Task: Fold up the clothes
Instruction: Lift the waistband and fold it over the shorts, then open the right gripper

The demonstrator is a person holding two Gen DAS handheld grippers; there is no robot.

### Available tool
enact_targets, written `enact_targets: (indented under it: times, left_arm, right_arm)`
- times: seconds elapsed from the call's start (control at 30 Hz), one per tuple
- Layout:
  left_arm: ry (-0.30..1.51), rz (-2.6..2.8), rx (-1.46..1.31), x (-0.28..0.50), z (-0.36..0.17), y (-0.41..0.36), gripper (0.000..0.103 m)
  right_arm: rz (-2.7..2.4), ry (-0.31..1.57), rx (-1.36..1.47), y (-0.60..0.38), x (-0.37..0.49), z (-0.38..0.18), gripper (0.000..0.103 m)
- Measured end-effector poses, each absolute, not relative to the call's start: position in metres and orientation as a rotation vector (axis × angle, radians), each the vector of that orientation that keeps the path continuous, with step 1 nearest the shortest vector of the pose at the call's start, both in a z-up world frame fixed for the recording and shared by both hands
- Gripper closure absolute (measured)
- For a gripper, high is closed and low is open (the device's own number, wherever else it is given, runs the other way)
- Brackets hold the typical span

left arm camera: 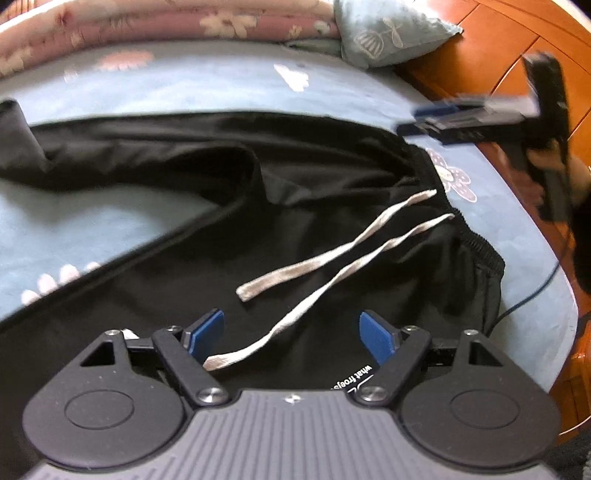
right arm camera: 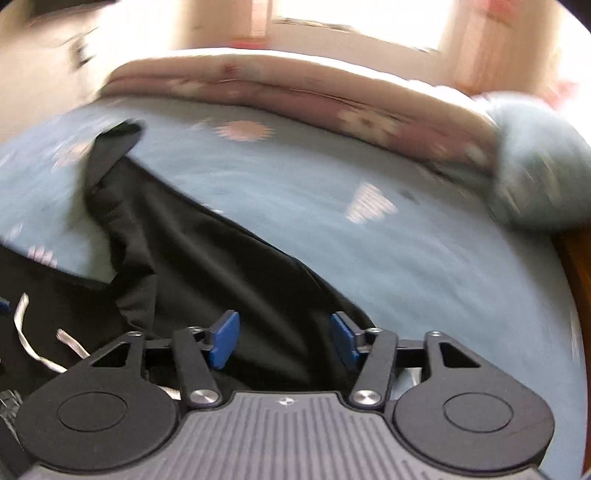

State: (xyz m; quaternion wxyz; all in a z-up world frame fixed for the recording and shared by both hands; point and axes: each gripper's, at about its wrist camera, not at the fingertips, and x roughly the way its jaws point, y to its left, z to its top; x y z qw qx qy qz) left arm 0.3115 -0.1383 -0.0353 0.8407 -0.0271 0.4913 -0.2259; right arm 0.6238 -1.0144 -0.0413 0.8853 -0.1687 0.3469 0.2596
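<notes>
Black trousers (left arm camera: 155, 158) lay spread on the bed (left arm camera: 192, 88) for folding; left tool (left arm camera: 291, 338) and right tool (right arm camera: 284, 341) gaped apart, holding nothing.

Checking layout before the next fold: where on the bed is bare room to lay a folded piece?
Bare blue flowered bedsheet lies between the black drawstring trousers and the rolled pink floral quilt. A smaller bare wedge sits between the trouser legs. The waistband end with white drawstrings is crowded.
</notes>
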Motion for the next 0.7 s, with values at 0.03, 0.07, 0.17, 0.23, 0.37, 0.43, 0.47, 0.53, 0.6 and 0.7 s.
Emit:
enact_targets:
  times: [0.03,0.07,0.17,0.23,0.37,0.43,0.47,0.53,0.6,0.7]
  left_arm:
    - [1.057,-0.480,-0.071,0.314,-0.042,-0.138,0.022]
    - [1.076,-0.475,-0.083,0.316,-0.048,-0.136,0.022]
    - [1.126,-0.438,-0.112,0.320,-0.063,-0.132,0.023]
    - [1.128,-0.434,-0.136,0.322,-0.066,-0.130,0.023]
    - [1.129,-0.448,-0.166,0.324,-0.068,-0.127,0.021]
    - [1.128,-0.452,-0.186,0.325,-0.069,-0.125,0.019]
    - [1.128,-0.452,-0.187,0.325,-0.069,-0.126,0.019]
    - [1.126,-0.454,-0.178,0.325,-0.068,-0.127,0.019]
    - [1.124,-0.454,-0.166,0.326,-0.067,-0.127,0.018]
    - [1.124,-0.452,-0.144,0.328,-0.066,-0.129,0.016]
  right_arm:
    - [0.559,0.716,-0.389,-1.004,0.630,-0.044,0.036]
    - [0.580,0.713,-0.430,-0.994,0.640,-0.048,0.036]
    - [0.634,0.727,-0.484,-0.972,0.672,-0.059,0.035]
    - [0.670,0.747,-0.509,-0.961,0.696,-0.067,0.034]
    - [0.700,0.787,-0.568,-0.952,0.738,-0.089,0.034]
    - [0.733,0.819,-0.605,-0.950,0.752,-0.101,0.034]
    - [0.747,0.834,-0.627,-0.949,0.757,-0.107,0.034]
    - [0.787,0.901,-0.672,-0.946,0.763,-0.118,0.039]
    - [0.848,0.943,-0.623,-0.949,0.763,-0.118,0.071]
    - [0.802,0.867,-0.643,-0.951,0.752,-0.114,0.092]
